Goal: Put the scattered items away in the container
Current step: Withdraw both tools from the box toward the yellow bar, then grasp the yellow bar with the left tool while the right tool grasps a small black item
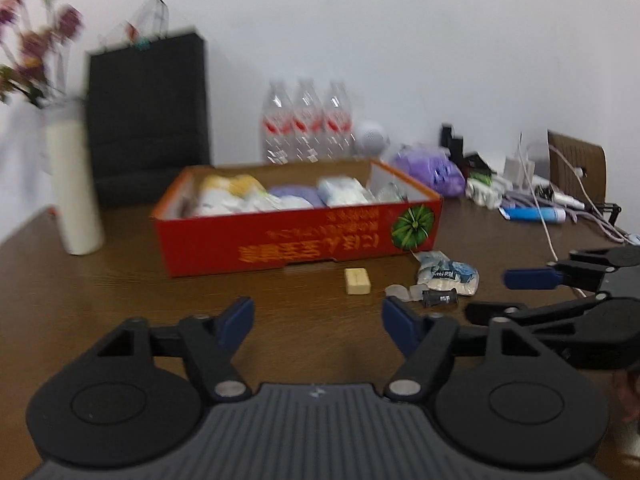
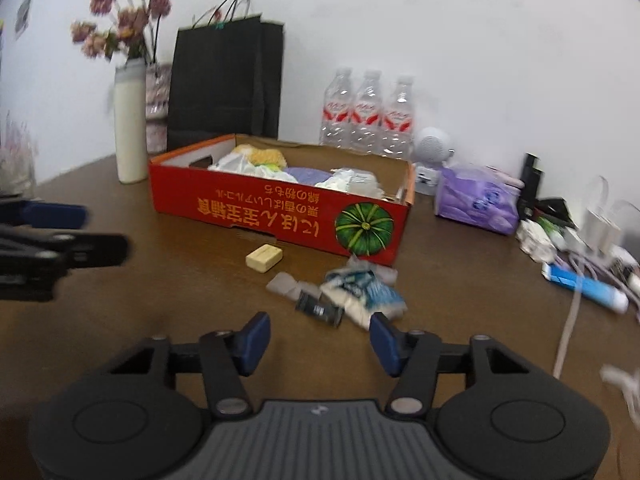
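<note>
Left gripper [image 1: 318,320]: nearest the lens in the left wrist view; jaws spread wide, nothing between them, poised over bare wooden table [image 1: 120,288].
Right gripper [image 2: 316,340]: jaws also wide and holding nothing, just short of the scattered pile.
Container: one red cardboard box [image 2: 280,216] with a green pumpkin print, standing mid-table, already holding several soft white, yellow and purple packets.
Scattered items, counted left to right: one tan block [image 2: 264,257], one cluster of small translucent pieces [image 2: 286,283], one dark wrapped item [image 2: 320,309], one blue-and-white pouch [image 2: 362,294]; all lie on the table in front of the box's right end, the last three touching each other.
Around: one white vase [image 2: 129,128] of dried flowers, one black paper bag [image 2: 226,84], three water bottles [image 2: 368,116], one purple tissue pack [image 2: 478,200], one blue tube [image 2: 584,284] among cables at far right.
In the way: nothing lies between either gripper and the loose items.
Hard to make out: motion blur smears the left wrist view; labels on pouch and dark item cannot be read; the right-hand clutter is too tangled to count.
</note>
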Action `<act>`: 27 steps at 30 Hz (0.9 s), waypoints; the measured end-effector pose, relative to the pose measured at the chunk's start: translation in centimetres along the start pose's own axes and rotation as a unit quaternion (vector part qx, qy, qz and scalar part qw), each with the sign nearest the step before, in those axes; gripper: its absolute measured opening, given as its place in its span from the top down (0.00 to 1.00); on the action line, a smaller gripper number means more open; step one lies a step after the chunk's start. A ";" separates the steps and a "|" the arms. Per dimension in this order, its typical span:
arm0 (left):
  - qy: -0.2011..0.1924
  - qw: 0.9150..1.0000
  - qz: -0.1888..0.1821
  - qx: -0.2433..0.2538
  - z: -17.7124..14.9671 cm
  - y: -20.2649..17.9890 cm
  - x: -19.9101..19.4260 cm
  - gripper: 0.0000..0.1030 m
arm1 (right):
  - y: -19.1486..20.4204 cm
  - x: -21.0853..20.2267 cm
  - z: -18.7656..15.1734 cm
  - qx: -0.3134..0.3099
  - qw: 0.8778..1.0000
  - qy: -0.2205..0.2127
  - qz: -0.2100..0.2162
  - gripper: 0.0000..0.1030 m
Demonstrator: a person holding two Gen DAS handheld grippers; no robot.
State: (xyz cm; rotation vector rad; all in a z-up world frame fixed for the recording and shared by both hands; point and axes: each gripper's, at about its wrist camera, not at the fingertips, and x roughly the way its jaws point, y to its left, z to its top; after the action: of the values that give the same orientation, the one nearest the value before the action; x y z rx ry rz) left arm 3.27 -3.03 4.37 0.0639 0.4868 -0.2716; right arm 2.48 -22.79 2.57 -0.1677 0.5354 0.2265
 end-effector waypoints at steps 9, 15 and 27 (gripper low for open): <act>0.039 0.999 -0.026 0.020 1.9 -1.3 9.4 0.27 | -0.9 5.5 1.2 -0.076 0.995 0.021 0.056 0.78; 0.068 0.997 -0.038 0.010 2.5 -1.7 12.4 0.52 | -2.4 6.4 0.8 -0.016 0.997 0.029 0.069 0.79; 0.057 0.998 -0.004 -0.009 2.6 -0.5 11.4 0.80 | -3.4 6.1 0.2 0.010 0.995 0.040 0.096 0.70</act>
State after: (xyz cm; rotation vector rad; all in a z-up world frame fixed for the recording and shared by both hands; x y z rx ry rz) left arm 14.02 -6.63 1.29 0.0606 0.6019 -0.2722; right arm 8.56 -25.00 -0.08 -0.1057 0.6332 0.4023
